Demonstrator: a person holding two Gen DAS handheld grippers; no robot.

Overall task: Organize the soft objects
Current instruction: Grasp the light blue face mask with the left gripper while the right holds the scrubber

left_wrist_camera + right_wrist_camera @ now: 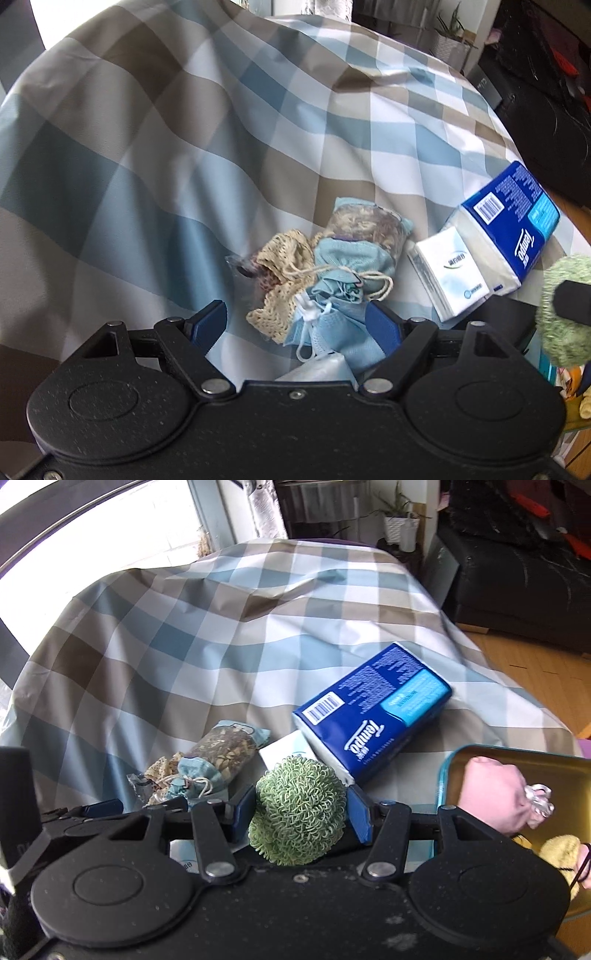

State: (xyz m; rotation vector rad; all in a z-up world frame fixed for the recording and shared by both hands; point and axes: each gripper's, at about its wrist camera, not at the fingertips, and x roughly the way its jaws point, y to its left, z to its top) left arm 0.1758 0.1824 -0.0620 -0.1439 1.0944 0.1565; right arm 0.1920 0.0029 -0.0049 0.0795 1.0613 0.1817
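A pile of soft things lies on the checked cloth [184,147]: a beige crochet pouch [280,273], a light blue drawstring pouch [351,262], a clear packet of dried bits [365,225] and blue face masks [332,332]. My left gripper [295,323] hangs open over the pile. The masks lie between its fingers, and the left pad stands clear of them. In the right wrist view my right gripper [303,816] is shut on a green fuzzy ball [299,812], held above the cloth. That ball [565,306] also shows at the right edge of the left wrist view.
A blue Tempo tissue pack [373,709] and a small white tissue pack [448,284] lie right of the pile. A teal-rimmed tin [517,755] at the right holds a pink pouch [491,797] and a yellow item [557,853]. A dark sofa [517,572] and wooden floor lie beyond.
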